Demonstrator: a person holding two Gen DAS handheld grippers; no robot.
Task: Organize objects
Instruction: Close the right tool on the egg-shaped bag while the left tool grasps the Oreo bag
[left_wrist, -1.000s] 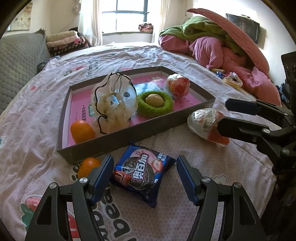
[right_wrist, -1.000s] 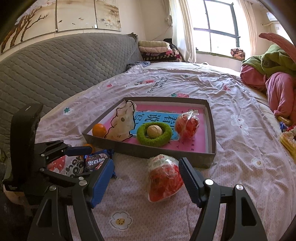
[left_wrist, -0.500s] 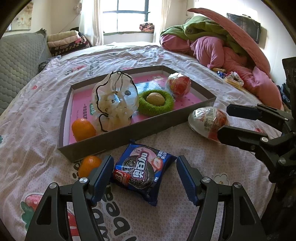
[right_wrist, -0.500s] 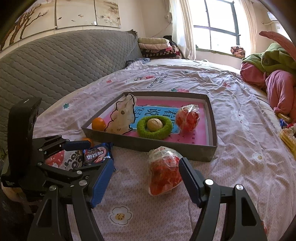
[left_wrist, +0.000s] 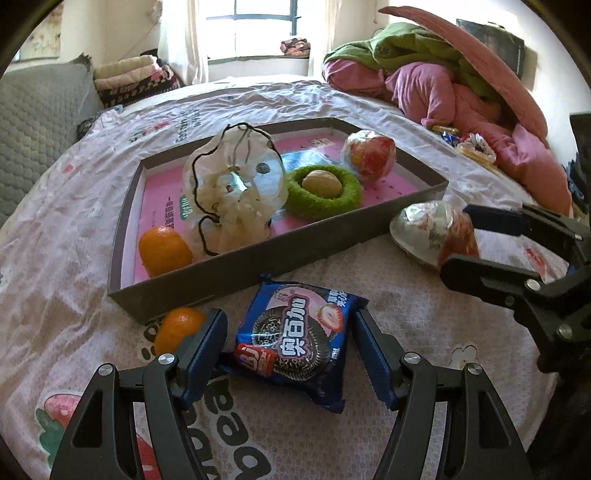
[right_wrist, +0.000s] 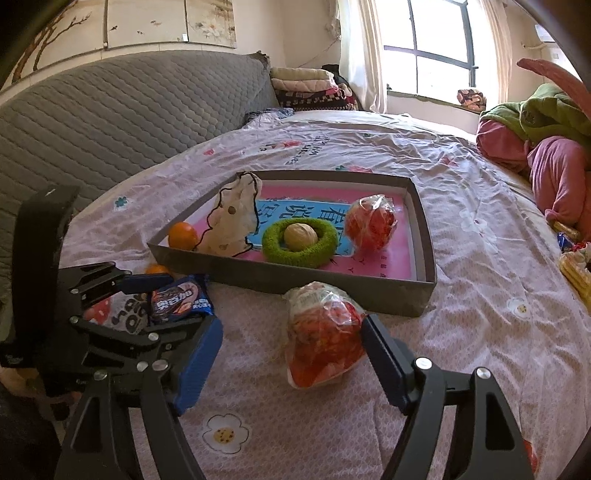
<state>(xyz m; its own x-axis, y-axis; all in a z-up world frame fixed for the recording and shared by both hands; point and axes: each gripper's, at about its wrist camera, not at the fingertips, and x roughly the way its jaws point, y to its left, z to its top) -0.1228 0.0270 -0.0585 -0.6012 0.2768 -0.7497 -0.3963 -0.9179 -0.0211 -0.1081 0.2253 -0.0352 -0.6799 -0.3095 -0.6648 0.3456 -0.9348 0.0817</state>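
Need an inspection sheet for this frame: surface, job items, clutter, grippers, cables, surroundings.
Surface: pink printed bedsheet, wrinkled.
Job's things: grey shallow box holds an orange, net bag, green ring with a walnut, wrapped red fruit. Outside it: blue cookie packet, small orange, wrapped red fruit.
Clutter: snack wrappers at the far edge.
Grippers: left gripper open around the packet; right gripper opening, fruit between the jaws.
Cables: nothing seen.
Surroundings: grey headboard, window, heaped quilts.

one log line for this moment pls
left hand-held gripper: open around cookie pack | right hand-held gripper: opening around wrapped fruit | tray: partly filled
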